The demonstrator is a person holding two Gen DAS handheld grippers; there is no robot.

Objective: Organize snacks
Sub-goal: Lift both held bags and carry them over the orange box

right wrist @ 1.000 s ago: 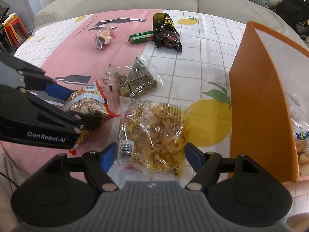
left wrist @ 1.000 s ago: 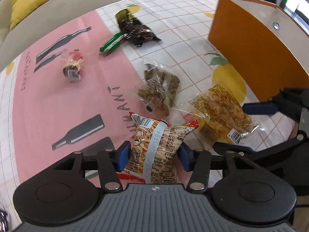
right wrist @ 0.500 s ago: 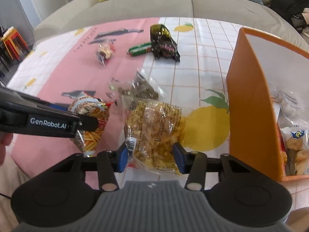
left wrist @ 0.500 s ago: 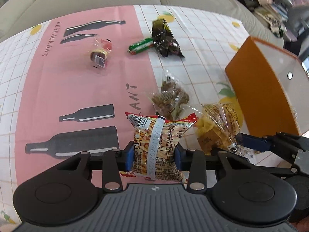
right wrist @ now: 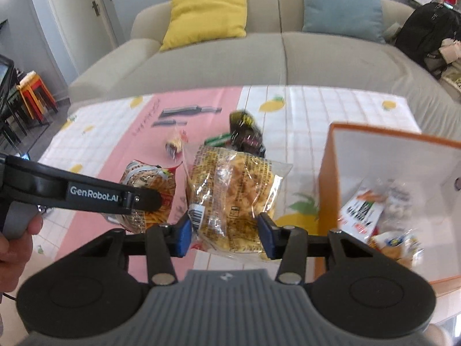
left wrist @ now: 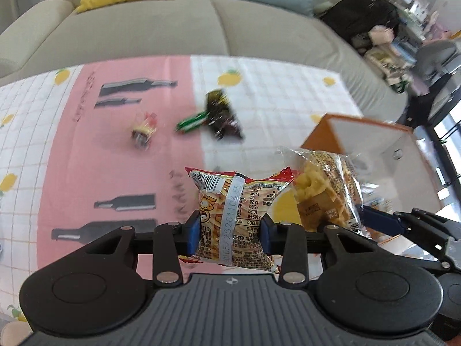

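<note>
My left gripper [left wrist: 229,235] is shut on a red and orange chip bag [left wrist: 234,216] and holds it above the table; it also shows in the right wrist view [right wrist: 152,193]. My right gripper [right wrist: 224,238] is shut on a clear bag of yellow snacks [right wrist: 233,190], lifted beside the left one; that bag also shows in the left wrist view [left wrist: 325,190]. The orange box [right wrist: 325,190] with white inside stands to the right and holds several snack packets [right wrist: 374,216].
On the pink and white tablecloth [left wrist: 86,173] lie a small wrapped candy [left wrist: 142,132], a green stick pack [left wrist: 191,121] and a dark packet [left wrist: 223,115]. A grey sofa [right wrist: 259,63] with yellow and blue cushions stands behind the table.
Both grippers have risen from the table with their bags and tilted up toward the sofa. The brown snack bag has dropped out of view.
</note>
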